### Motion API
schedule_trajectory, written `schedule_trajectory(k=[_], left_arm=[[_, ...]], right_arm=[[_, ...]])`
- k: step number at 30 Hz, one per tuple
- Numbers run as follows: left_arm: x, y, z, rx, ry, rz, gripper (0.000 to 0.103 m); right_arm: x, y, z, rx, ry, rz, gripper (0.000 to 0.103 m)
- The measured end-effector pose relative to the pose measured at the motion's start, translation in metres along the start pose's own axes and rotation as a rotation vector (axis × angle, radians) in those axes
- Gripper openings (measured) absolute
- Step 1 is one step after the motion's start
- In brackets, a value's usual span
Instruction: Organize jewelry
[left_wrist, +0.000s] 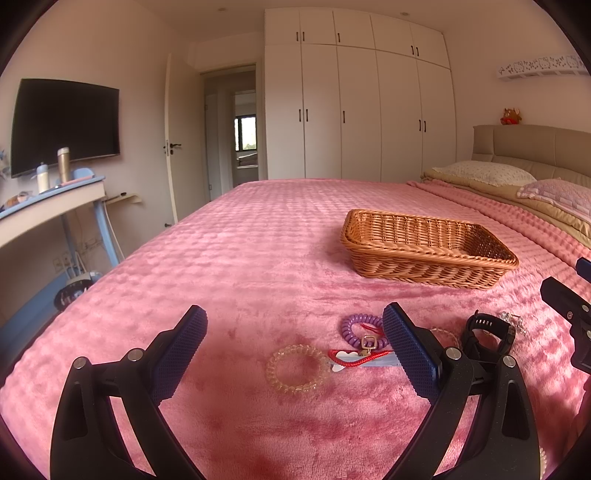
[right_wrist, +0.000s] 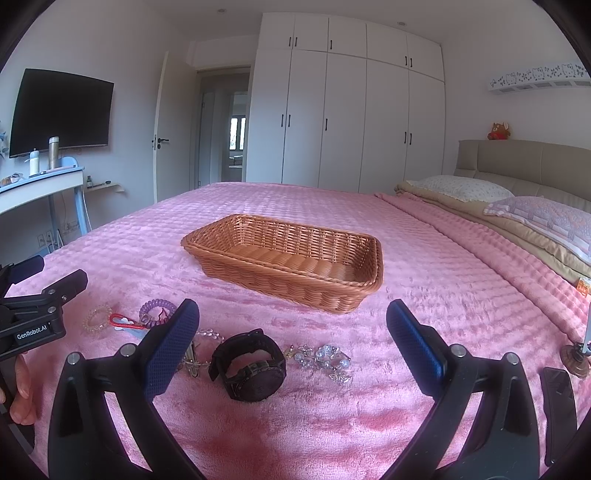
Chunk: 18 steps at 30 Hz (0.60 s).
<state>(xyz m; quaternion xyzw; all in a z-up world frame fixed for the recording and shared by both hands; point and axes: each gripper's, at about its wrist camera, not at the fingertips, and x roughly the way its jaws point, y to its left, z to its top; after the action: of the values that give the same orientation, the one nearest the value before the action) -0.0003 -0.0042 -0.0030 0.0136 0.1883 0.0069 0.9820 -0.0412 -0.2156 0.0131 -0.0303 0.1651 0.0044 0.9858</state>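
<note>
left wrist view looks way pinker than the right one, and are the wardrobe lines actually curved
Left wrist view: warm pink cast over the walls and wardrobe, fisheye bowing its edges. Right wrist view: cooler, whiter wardrobe, same bowing, dark corners; watch and basket stay sharp.

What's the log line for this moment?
left gripper: open | right gripper: open | basket: empty | watch, bracelets: on bed

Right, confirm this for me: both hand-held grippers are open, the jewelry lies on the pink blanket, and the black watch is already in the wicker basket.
Not quite. The black watch is not in the wicker basket; the right wrist view shows it lying on the pink blanket in front of the basket, which looks empty. The rest holds.
</note>
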Motion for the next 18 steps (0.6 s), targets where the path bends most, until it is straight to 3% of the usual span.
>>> schedule_trajectory(k=[18], left_arm=[[0.0000, -0.0002, 0.0002, 0.001, 0.000, 0.000, 0.093]], right_arm=[[0.0021, -0.0003, 0.0009, 0.002, 0.010, 0.009, 0.097]])
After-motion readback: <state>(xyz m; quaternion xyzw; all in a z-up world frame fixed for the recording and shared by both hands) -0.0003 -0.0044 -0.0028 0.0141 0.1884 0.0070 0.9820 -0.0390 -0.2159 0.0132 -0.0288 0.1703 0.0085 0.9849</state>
